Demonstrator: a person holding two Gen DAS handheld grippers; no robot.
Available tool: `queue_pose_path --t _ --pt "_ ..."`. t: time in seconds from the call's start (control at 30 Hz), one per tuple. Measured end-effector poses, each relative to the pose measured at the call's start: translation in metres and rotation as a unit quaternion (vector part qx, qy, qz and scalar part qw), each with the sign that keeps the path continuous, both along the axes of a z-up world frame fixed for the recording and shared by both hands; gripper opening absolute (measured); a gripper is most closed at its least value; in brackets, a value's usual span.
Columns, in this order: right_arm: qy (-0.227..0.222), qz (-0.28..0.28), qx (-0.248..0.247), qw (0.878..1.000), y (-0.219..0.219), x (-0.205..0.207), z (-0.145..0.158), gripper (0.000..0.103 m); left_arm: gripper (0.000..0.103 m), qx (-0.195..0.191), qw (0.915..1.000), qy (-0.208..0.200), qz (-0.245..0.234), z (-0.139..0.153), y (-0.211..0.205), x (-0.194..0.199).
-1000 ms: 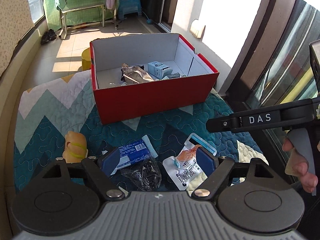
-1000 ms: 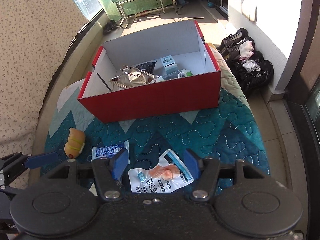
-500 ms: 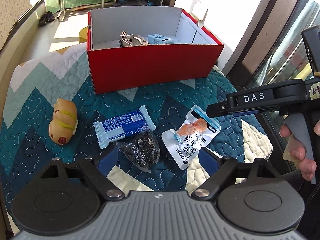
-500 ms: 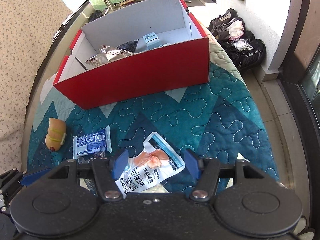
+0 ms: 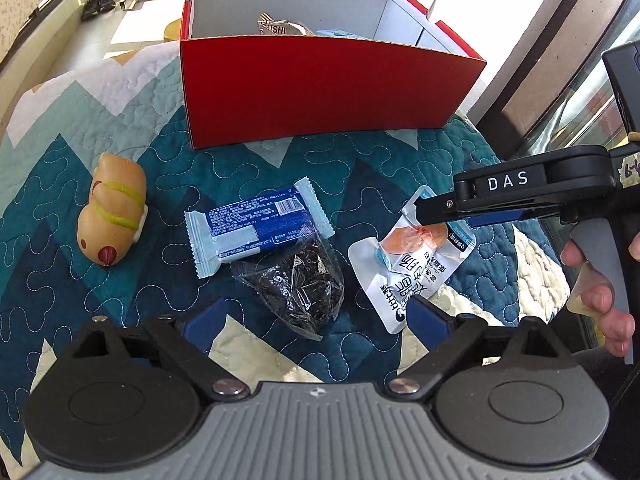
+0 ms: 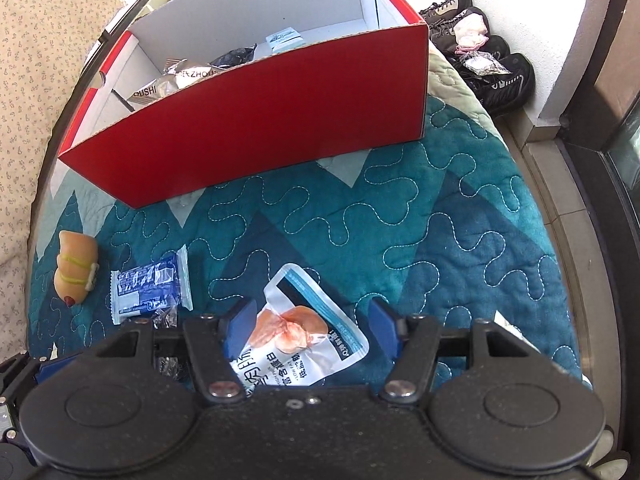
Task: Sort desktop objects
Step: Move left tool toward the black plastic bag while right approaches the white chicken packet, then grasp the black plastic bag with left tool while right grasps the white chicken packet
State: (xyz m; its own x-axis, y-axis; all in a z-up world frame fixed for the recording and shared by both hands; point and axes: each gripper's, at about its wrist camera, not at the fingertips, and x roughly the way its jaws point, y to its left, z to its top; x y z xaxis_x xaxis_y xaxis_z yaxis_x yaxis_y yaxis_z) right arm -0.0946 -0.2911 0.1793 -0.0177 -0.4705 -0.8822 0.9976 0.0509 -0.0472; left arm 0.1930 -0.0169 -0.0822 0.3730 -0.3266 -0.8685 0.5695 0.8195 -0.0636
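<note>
A clear bag of dark bits point(image 5: 300, 284) lies on the quilt just ahead of my left gripper point(image 5: 316, 320). Its jaws are opening, wide apart, and the pads touch nothing. A blue-and-white wrapped bar point(image 5: 256, 228) rests against the bag, with a hot-dog toy point(image 5: 112, 216) further left. My right gripper point(image 6: 312, 320) is open and hangs over a white pouch printed with meat point(image 6: 304, 332), one finger on each side and not pressing it. The same right gripper point(image 5: 440, 208) reaches in from the right of the left wrist view, over the pouch point(image 5: 408, 276). A red box point(image 6: 248, 132) stands behind.
The red box holds a silver packet point(image 6: 188, 76) and a small carton point(image 6: 284, 38). The teal zigzag quilt point(image 6: 440, 220) drops off at the right towards tiled floor with dark shoes point(image 6: 488, 64). A hand point(image 5: 600, 292) grips the right tool's handle.
Both grippers have sunk towards the quilt, so the items look larger and the box's inside is mostly hidden. The left jaws have spread wider. The right jaws keep their gap.
</note>
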Motion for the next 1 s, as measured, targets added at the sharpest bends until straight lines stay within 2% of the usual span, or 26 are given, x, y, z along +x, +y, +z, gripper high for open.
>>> queue_pose_path --t 0.23,0.47,0.63,1.0 --pt "-0.003 -0.013 0.016 1.0 -0.005 0.006 -0.016 0.064 0.097 0.012 0.9999 0.003 0.002 -0.011 -0.002 0.008" --pt "0.012 -0.004 0.013 1.0 -0.004 0.015 -0.019 0.064 0.097 0.017 0.9998 -0.003 0.004 -0.016 -0.003 0.014" --pt "-0.047 -0.072 0.026 0.996 -0.007 -0.004 -0.009 0.064 0.097 0.016 0.9999 -0.003 -0.001 -0.017 -0.002 0.015" --pt "-0.085 -0.144 0.053 0.984 0.003 0.007 -0.017 0.066 0.097 0.014 0.9994 -0.027 -0.016 -0.013 -0.002 0.009"
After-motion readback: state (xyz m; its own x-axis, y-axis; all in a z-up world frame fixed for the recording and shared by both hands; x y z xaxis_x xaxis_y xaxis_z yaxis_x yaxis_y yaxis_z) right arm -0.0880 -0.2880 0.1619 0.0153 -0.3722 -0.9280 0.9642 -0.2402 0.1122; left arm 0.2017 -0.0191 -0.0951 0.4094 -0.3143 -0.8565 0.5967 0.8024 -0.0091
